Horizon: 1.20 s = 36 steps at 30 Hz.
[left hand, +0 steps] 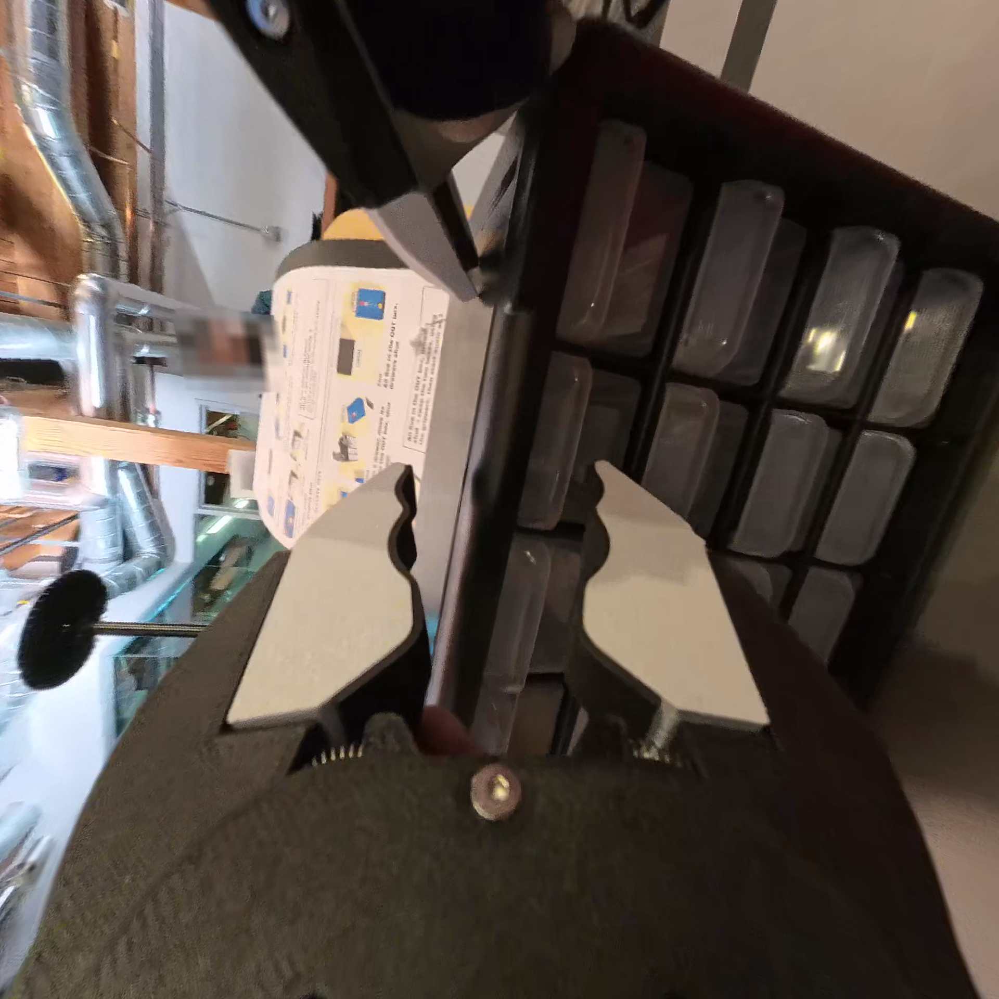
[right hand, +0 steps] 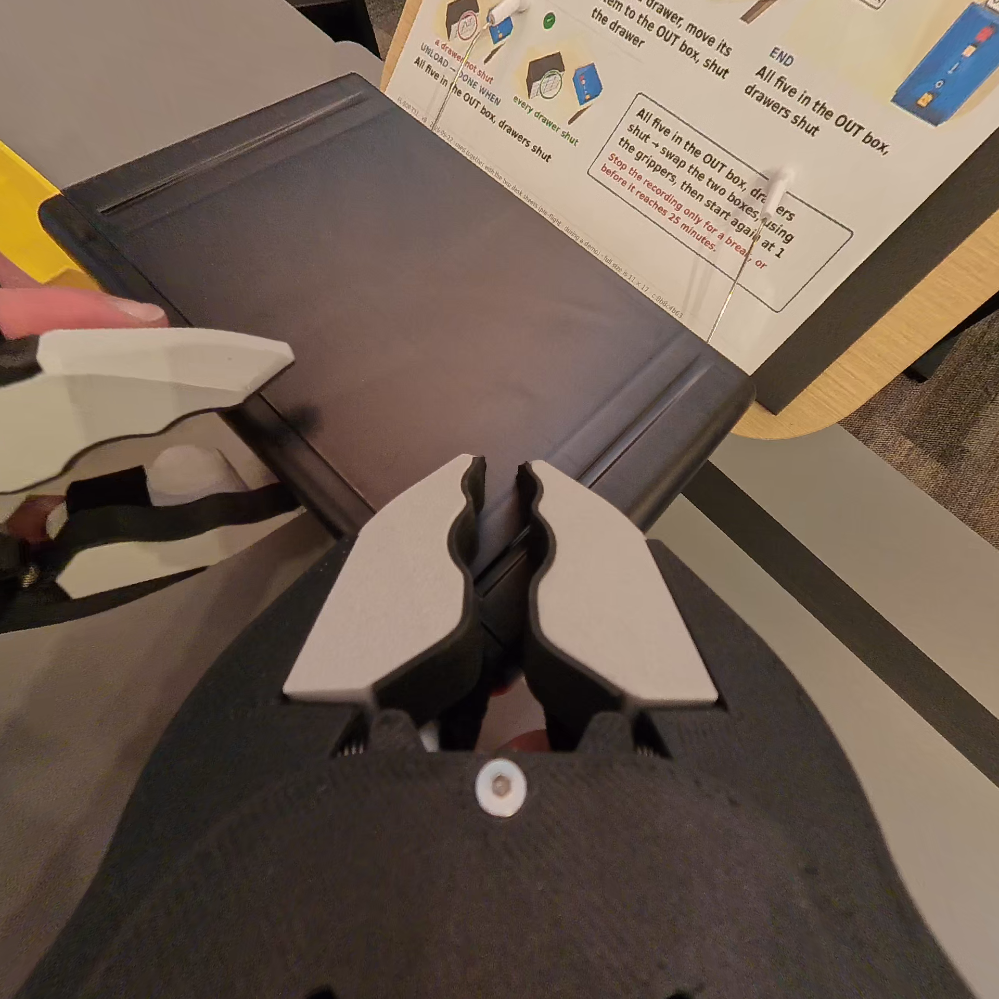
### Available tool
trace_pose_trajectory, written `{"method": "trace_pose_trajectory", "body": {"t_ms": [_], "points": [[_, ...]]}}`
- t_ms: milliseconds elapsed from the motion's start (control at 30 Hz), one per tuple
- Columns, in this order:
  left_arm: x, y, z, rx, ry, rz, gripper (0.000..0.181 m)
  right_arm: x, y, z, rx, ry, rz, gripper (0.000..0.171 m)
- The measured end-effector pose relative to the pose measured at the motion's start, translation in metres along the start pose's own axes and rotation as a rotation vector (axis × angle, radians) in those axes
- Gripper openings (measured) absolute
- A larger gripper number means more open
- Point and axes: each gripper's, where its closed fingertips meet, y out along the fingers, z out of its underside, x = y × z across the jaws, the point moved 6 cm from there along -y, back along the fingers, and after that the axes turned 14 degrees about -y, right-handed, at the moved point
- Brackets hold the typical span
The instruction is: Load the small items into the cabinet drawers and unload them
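Observation:
A black cabinet [left hand: 811, 162] with rows of clear drawers [left hand: 757, 281] fills the right of the left wrist view; all the drawers I see are pushed in. My left gripper [left hand: 503, 475] straddles one edge panel of the cabinet, with one finger outside the panel and the other against the first drawer fronts. In the right wrist view the cabinet shows as a plain black panel [right hand: 405, 270]. My right gripper [right hand: 501, 467] is shut on that panel's near edge. The left gripper's fingers [right hand: 162, 373] clamp the panel's left edge. No small items are in view.
A printed instruction sheet [right hand: 703, 135] on a wooden board stands just behind the cabinet, and also shows in the left wrist view [left hand: 351, 378]. A yellow box [right hand: 27, 216] sits at the far left. A grey table [right hand: 811, 540] lies under everything. A person's fingertip [right hand: 81, 311] rests above the left gripper. About 7 cm separates my left fingertips from my right.

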Motion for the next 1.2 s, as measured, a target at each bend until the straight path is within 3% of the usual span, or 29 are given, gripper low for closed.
{"method": "trace_pose_trajectory", "body": {"t_ms": [600,1200], "points": [[-0.026,-0.038,-0.008,-0.109,0.046,0.001,0.015,0.0,0.0,0.0,-0.004,0.0,-0.008,0.013],[-0.047,-0.101,-0.023,-0.191,0.027,0.053,0.015,0.0,0.0,0.0,-0.003,0.001,-0.007,0.013]]}}
